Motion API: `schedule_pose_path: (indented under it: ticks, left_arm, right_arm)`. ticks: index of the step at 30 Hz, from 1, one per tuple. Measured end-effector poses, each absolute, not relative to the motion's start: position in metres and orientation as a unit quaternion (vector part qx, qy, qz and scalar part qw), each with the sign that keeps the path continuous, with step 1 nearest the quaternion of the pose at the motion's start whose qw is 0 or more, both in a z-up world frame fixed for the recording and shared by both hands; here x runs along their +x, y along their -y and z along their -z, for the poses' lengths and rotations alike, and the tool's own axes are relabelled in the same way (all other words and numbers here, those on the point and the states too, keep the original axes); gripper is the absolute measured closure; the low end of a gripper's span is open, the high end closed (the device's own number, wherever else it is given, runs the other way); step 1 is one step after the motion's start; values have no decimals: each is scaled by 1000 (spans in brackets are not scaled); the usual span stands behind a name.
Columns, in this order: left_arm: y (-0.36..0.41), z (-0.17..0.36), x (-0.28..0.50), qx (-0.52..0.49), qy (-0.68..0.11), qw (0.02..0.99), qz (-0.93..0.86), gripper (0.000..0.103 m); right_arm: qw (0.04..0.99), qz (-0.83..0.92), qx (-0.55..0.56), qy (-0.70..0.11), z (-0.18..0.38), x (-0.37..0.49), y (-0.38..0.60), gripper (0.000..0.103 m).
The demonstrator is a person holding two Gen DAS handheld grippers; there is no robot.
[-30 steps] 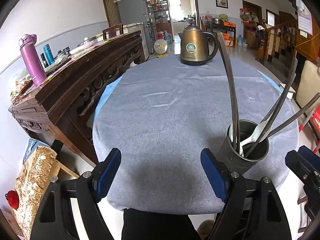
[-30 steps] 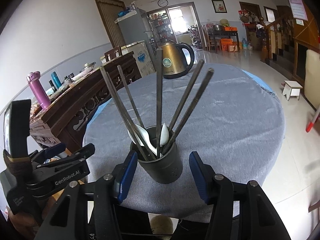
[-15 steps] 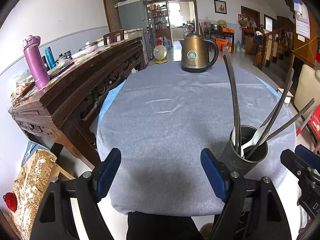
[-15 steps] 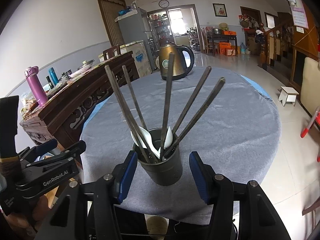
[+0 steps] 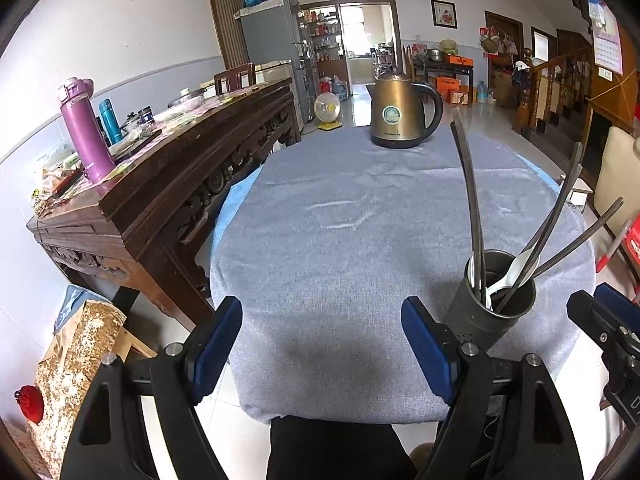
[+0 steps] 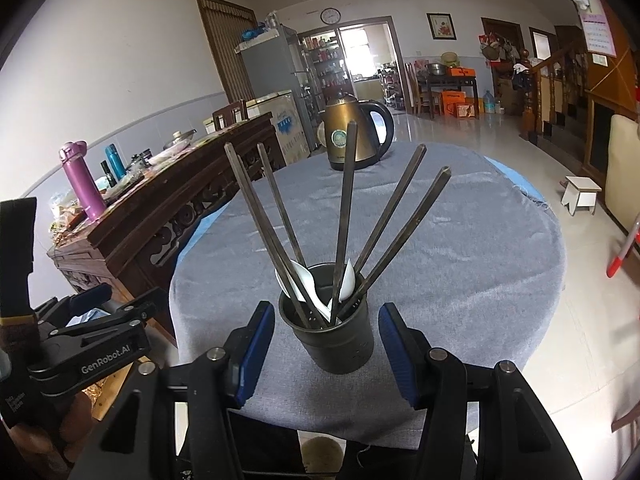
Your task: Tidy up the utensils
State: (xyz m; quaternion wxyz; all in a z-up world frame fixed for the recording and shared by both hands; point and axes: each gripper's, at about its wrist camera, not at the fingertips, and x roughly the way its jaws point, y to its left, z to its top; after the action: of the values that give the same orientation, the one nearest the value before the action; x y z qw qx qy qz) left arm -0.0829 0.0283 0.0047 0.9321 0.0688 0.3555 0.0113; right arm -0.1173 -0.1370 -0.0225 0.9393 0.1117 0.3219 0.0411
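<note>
A dark metal utensil holder stands upright near the table's near edge, toward its right side, on the grey tablecloth. Several dark chopsticks fan out of it, with white spoons tucked among them. The right gripper straddles the holder, its blue pads set apart from the wall on both sides, gripping nothing. The left gripper hangs wide apart and empty over the near edge, just left of the holder. A brass-coloured electric kettle stands at the far edge.
</note>
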Motion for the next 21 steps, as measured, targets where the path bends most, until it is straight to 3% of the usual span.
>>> schedule_pose_path:
  ticks: [21]
  left_arm:
    - [-27, -15, -91, 69, -346, 936, -11, 21]
  right_arm:
    - [943, -48, 109, -310, 14, -125, 137, 43]
